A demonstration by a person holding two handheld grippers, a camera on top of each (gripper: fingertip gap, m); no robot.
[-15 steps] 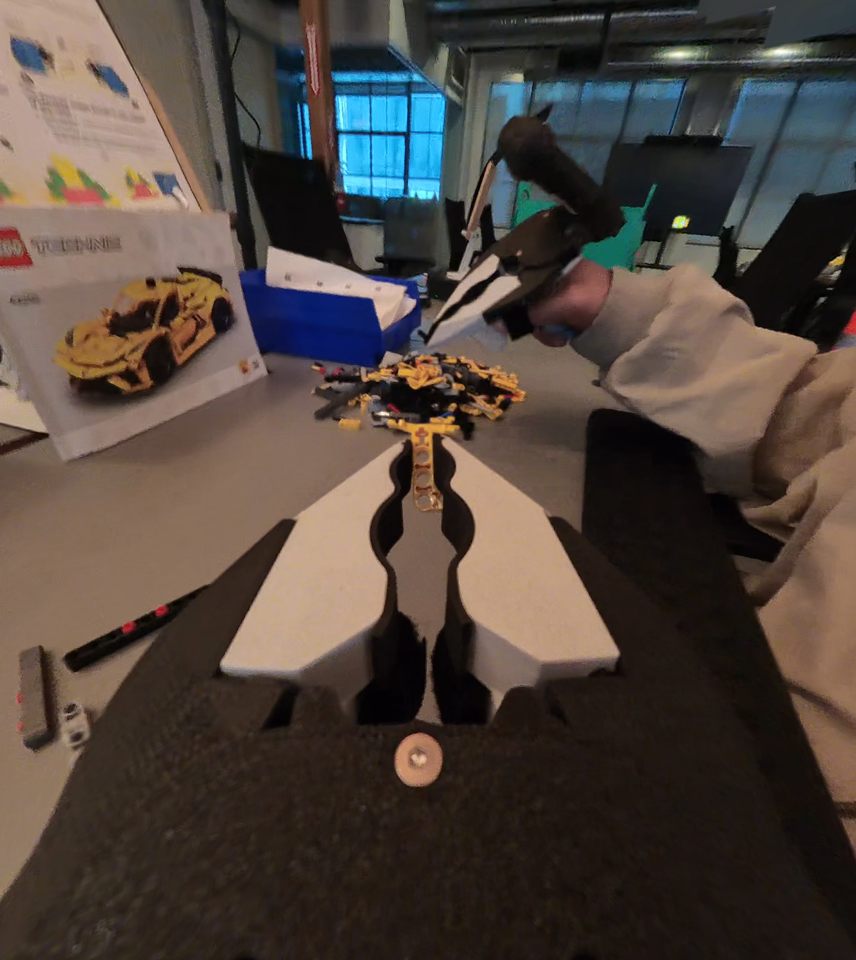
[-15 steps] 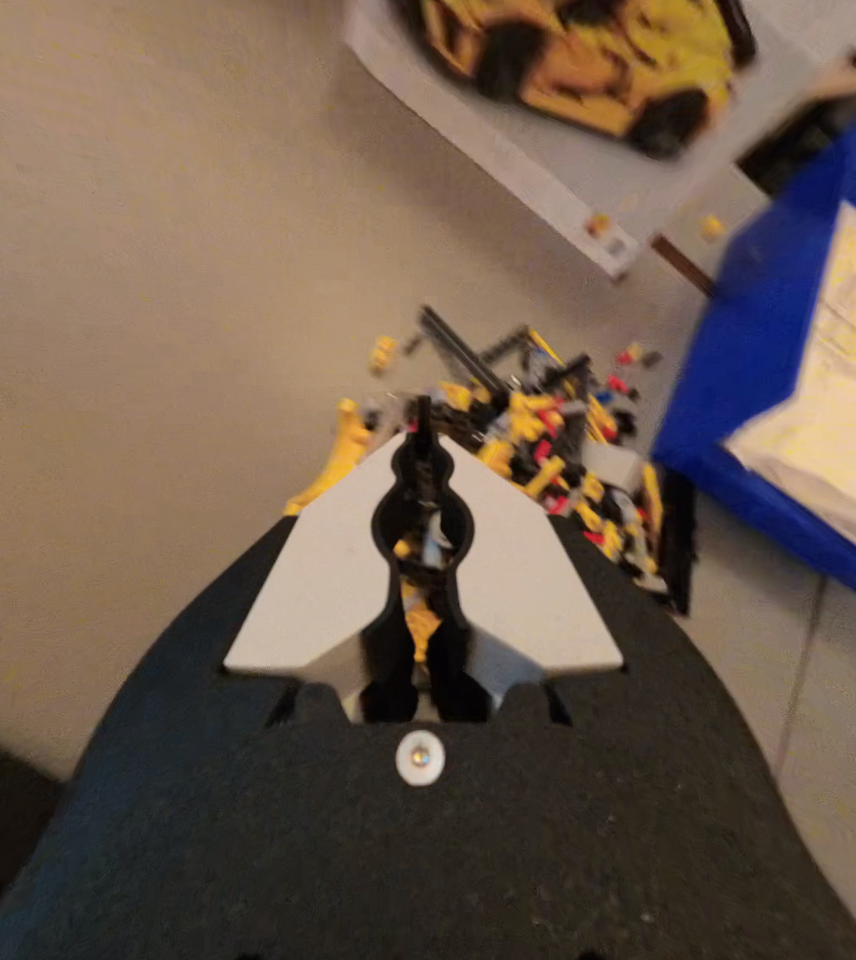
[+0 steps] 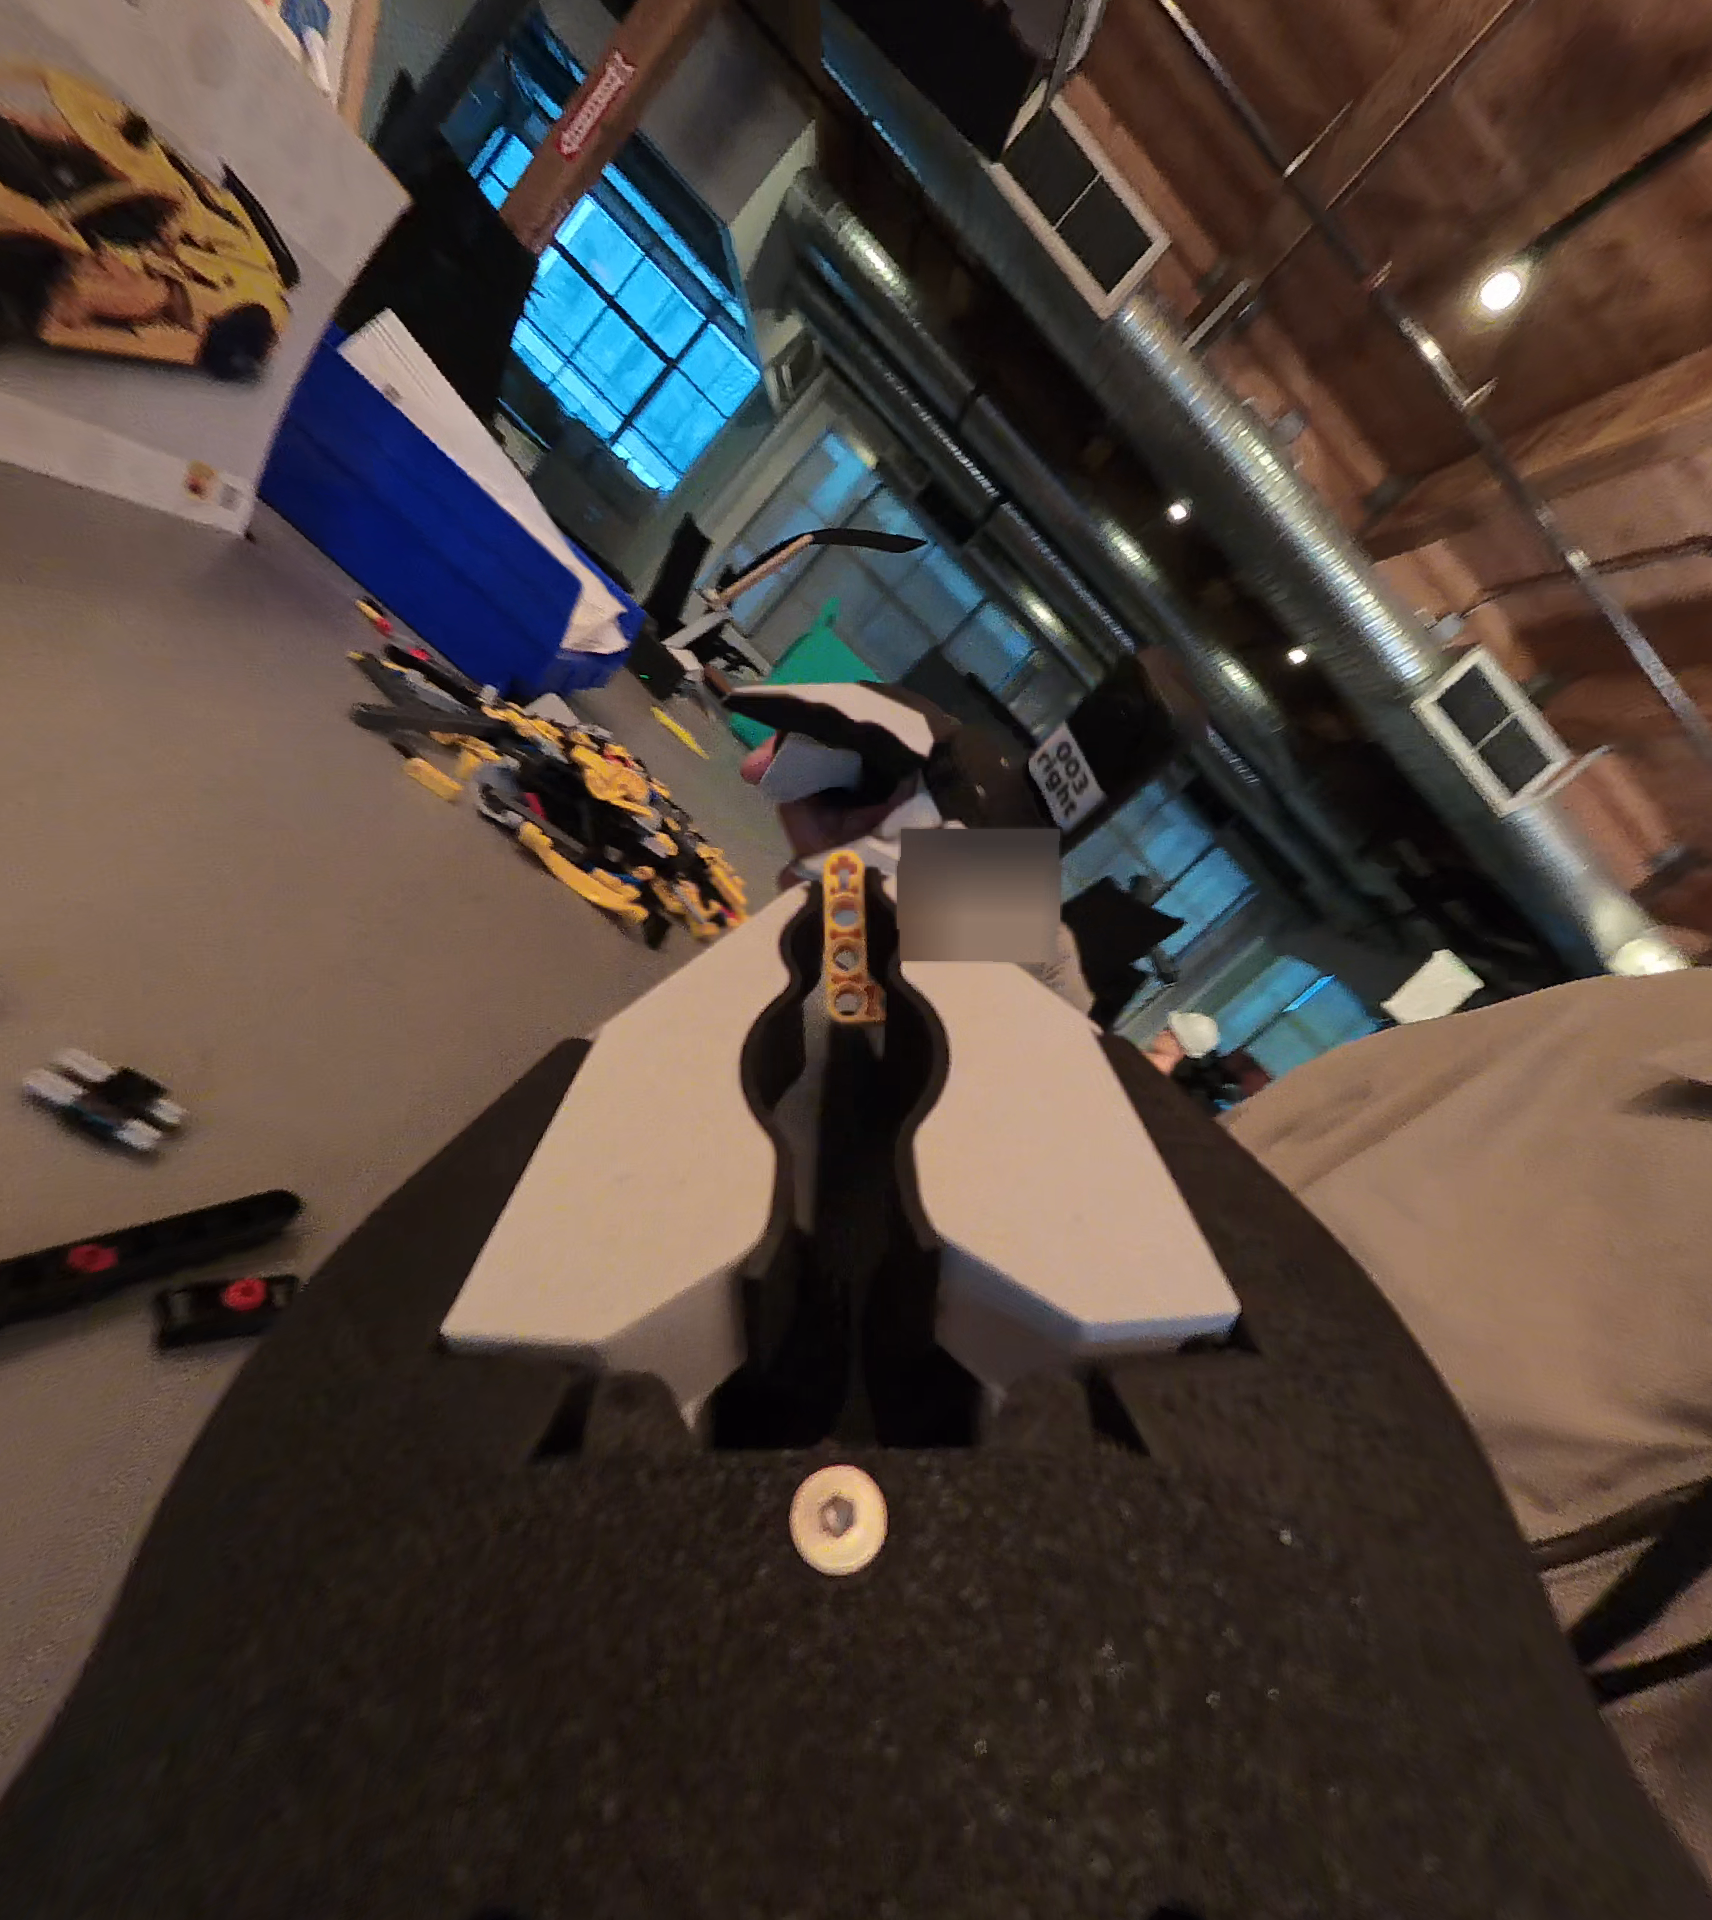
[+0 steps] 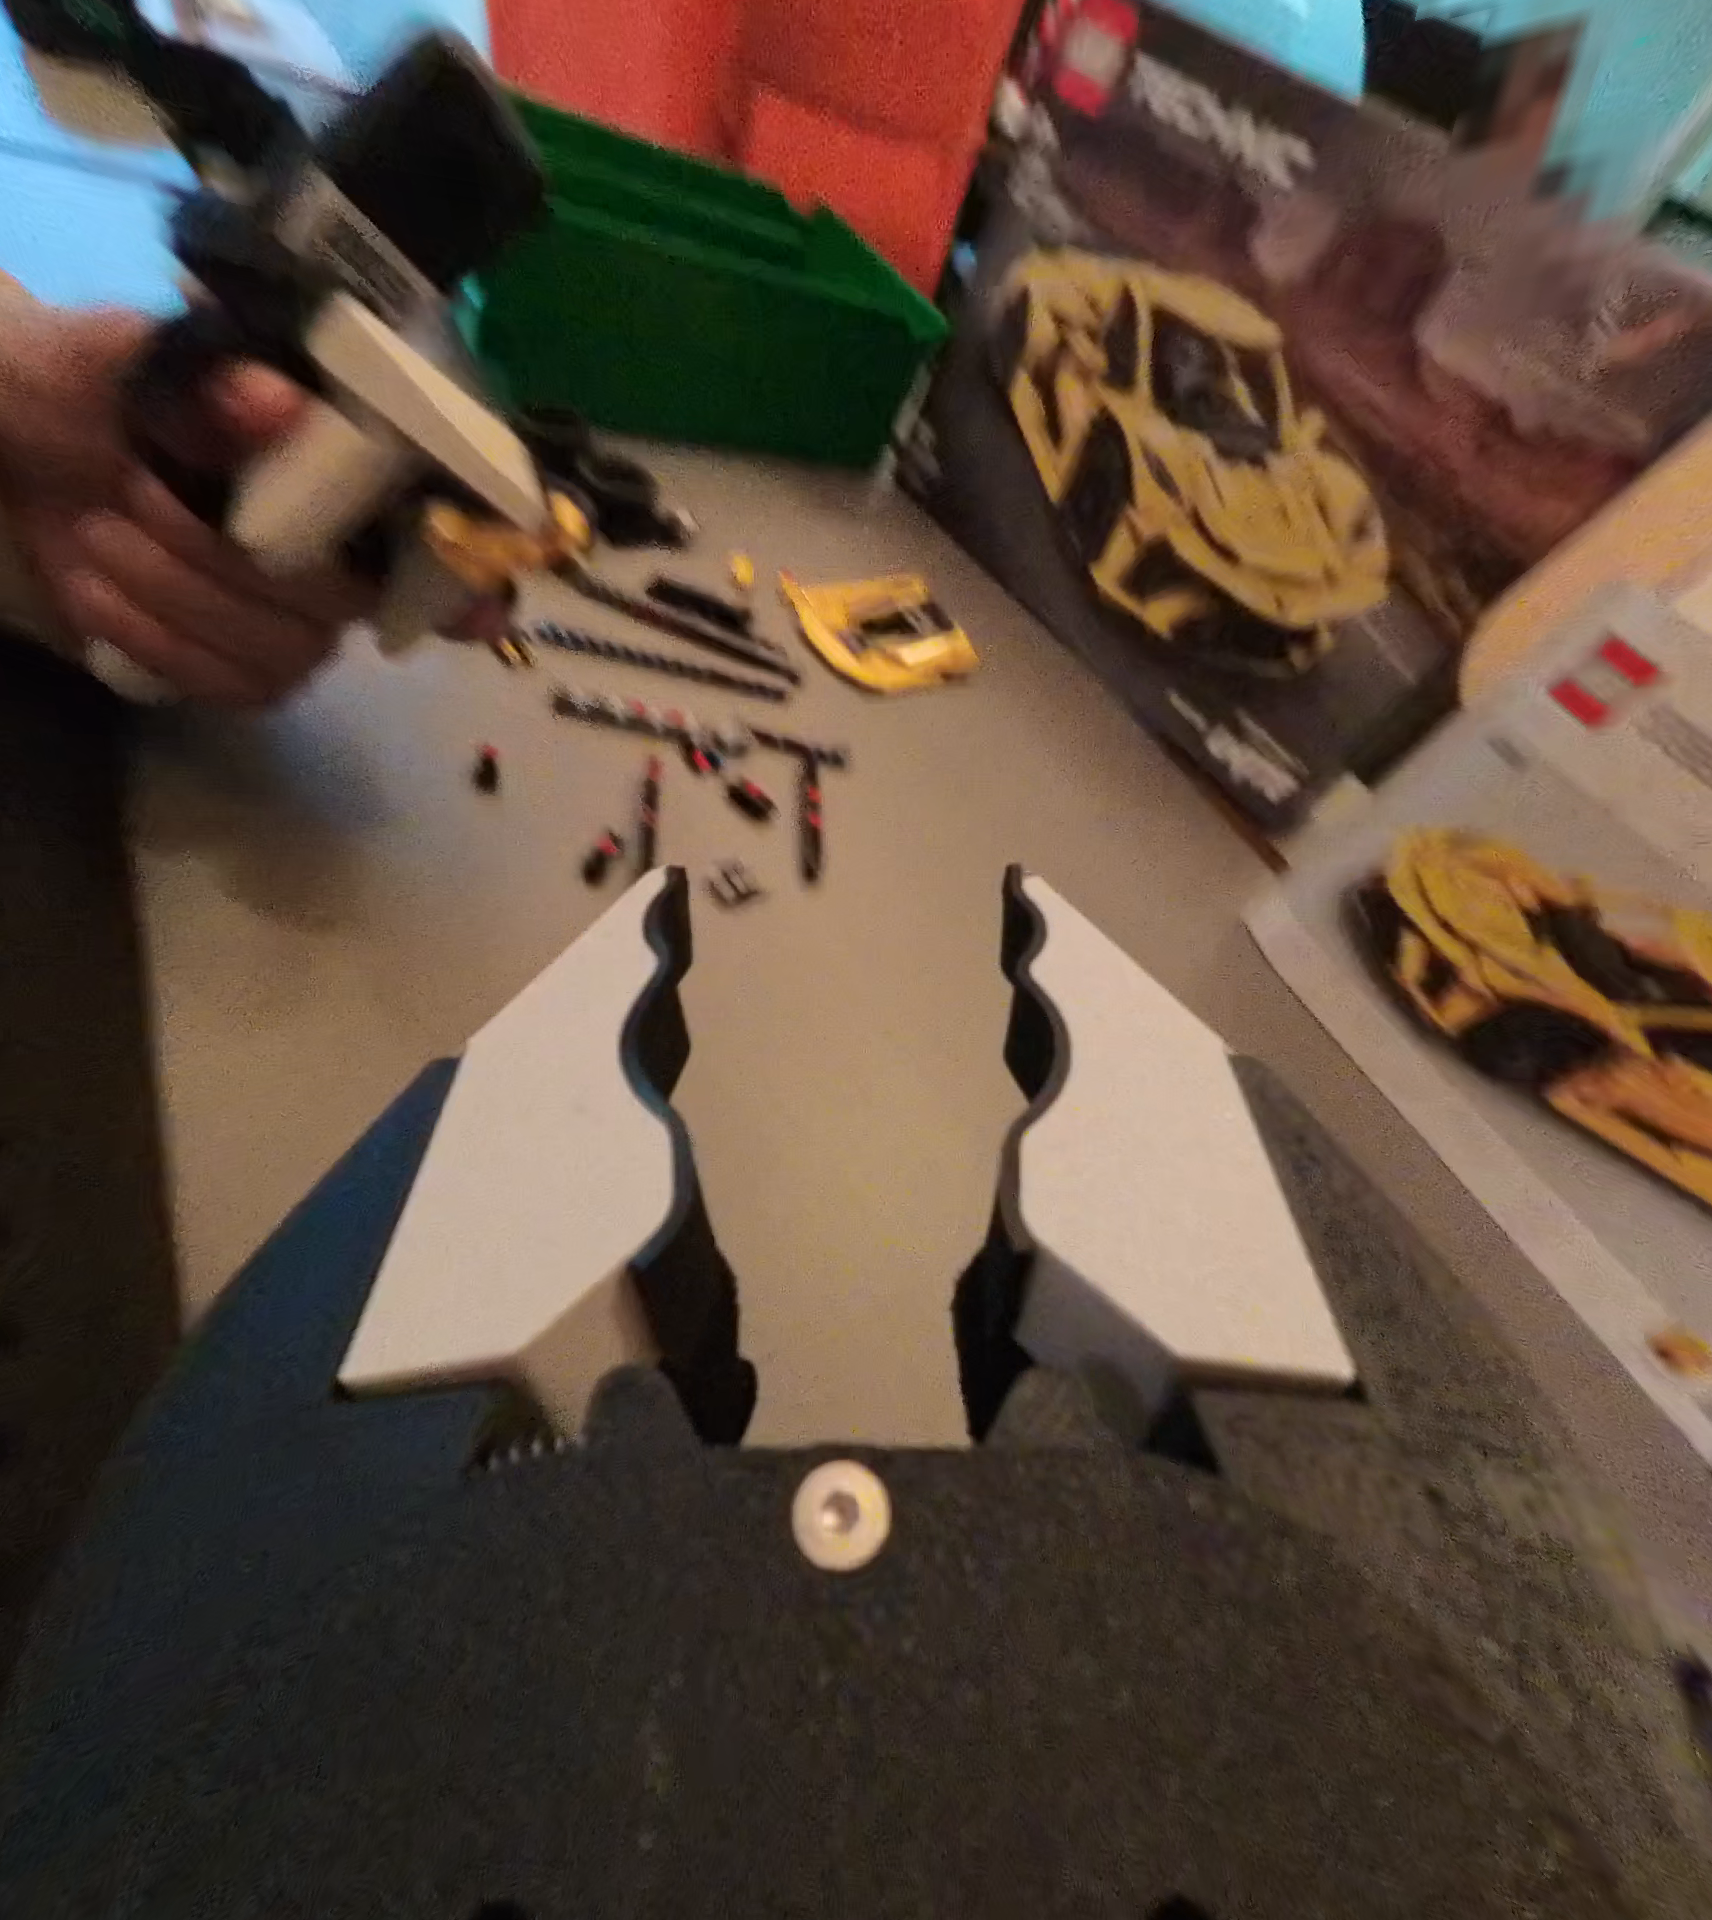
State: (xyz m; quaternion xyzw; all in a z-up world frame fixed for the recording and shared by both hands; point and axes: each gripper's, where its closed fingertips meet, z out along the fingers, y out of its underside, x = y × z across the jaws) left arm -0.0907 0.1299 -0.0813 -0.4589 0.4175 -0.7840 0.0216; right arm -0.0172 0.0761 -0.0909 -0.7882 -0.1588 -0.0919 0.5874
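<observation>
Left tongs (image 3: 847,914) clamped on yellow holed beam (image 3: 850,940), brick pile (image 3: 582,800) beyond

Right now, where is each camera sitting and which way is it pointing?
Left wrist view: rides the left gripper, rolled sideways, facing the brick pile, windows and ceiling; a sleeve shows.
Right wrist view: rides the right gripper, tilted down at the grey table; a hand shows.
Shared: the yellow beam clamped in the left gripper; each view shows the other gripper.
</observation>
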